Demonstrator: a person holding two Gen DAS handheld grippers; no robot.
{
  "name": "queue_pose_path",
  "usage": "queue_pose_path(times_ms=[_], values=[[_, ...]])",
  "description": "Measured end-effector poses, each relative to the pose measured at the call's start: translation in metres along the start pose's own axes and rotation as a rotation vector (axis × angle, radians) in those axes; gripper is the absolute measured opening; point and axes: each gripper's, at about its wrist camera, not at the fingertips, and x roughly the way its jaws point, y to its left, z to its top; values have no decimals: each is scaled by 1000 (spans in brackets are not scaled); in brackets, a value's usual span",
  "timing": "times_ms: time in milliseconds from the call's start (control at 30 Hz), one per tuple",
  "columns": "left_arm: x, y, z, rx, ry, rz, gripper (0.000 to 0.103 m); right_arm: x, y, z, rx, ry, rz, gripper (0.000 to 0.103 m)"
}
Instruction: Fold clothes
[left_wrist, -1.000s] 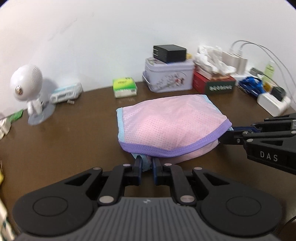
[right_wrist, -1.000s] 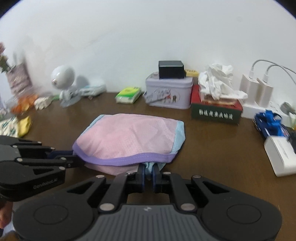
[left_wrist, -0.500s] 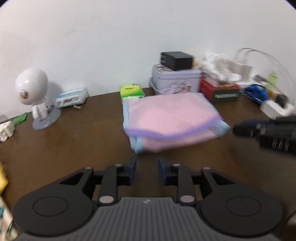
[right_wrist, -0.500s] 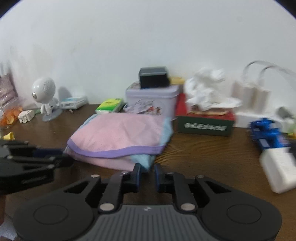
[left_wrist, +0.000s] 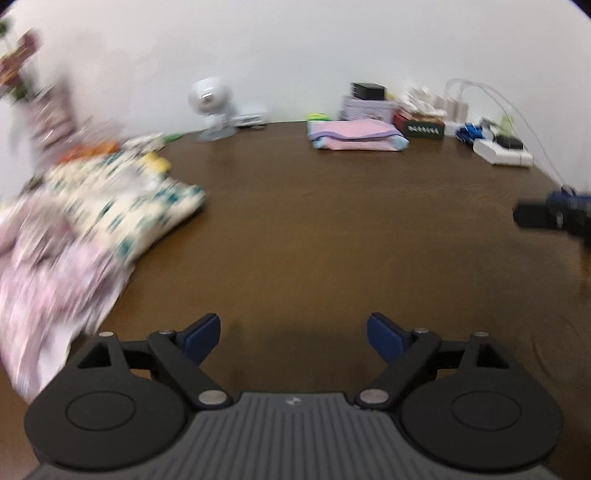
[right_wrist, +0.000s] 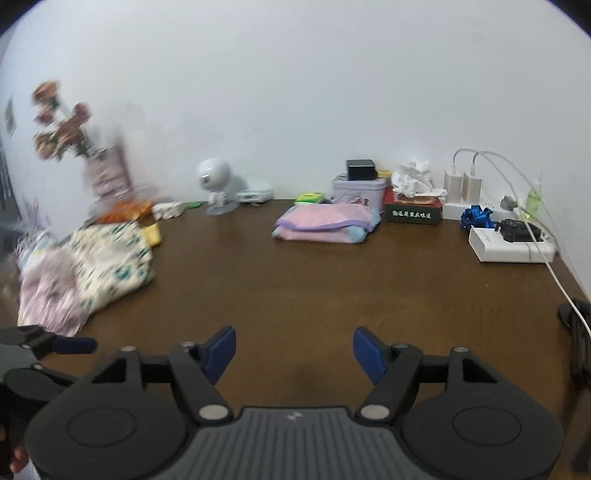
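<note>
A folded pink garment (left_wrist: 356, 136) (right_wrist: 327, 223) with a purple hem lies at the back of the brown table (left_wrist: 332, 229) (right_wrist: 314, 288). Both grippers are far back from it. My left gripper (left_wrist: 293, 338) has its jaws opening, wide apart over bare wood, with nothing between them. My right gripper (right_wrist: 293, 350) is opening too and holds nothing. A loose pile of clothes, a cream patterned piece (left_wrist: 125, 206) (right_wrist: 110, 258) over a pale pink floral one (left_wrist: 48, 284) (right_wrist: 48, 295), lies at the left. The right gripper's tip (left_wrist: 550, 216) shows at the right edge of the left wrist view.
Along the back wall stand a white round-headed figure (right_wrist: 214, 184), a tin box (right_wrist: 356, 190) with a black box on top, a tissue box (right_wrist: 412, 210), chargers with cables (right_wrist: 461, 184) and a white device (right_wrist: 509, 247). A vase of flowers (right_wrist: 103, 173) stands far left.
Both grippers let go of the folded pink garment, opened wide and pulled well back from it. The pile of unfolded clothes has come into view on the left.
</note>
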Motion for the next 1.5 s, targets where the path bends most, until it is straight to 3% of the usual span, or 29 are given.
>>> queue_pose_path(times_ms=[100,267,567,667,767,900,967,1033,1067,1100,1200,1267,1400,1500], values=[[-21,31,-24,-101,8,50,97,-16,27,-25,-73,2,27,73],[-34,63,-51,-161,32,68,97,-24,62,-45,-138,32,60,72],[-23,93,-53,-187,-11,70,97,1,102,-42,-163,41,98,70],[-22,109,-12,-174,-72,59,88,14,112,-38,-185,57,95,67],[-3,123,55,-69,-158,86,90,22,117,-31,-185,51,73,66],[75,141,125,123,-126,182,81,18,117,-28,-184,40,79,66],[118,144,139,228,-84,232,81,13,113,-31,-205,36,68,67],[148,143,138,344,9,242,62,7,107,-36,-221,41,49,67],[158,143,137,385,59,238,26,5,103,-38,-225,46,44,67],[160,143,137,370,88,229,4,2,98,-40,-223,52,38,67],[141,149,145,221,56,188,3,1,83,-44,-198,68,20,67],[100,142,158,169,-66,163,3,-1,77,-44,-186,62,21,67],[-26,96,189,227,-338,60,3,-11,69,-39,-166,26,33,66],[-132,58,186,298,-512,-111,0,-36,64,-21,-162,-75,75,66]])
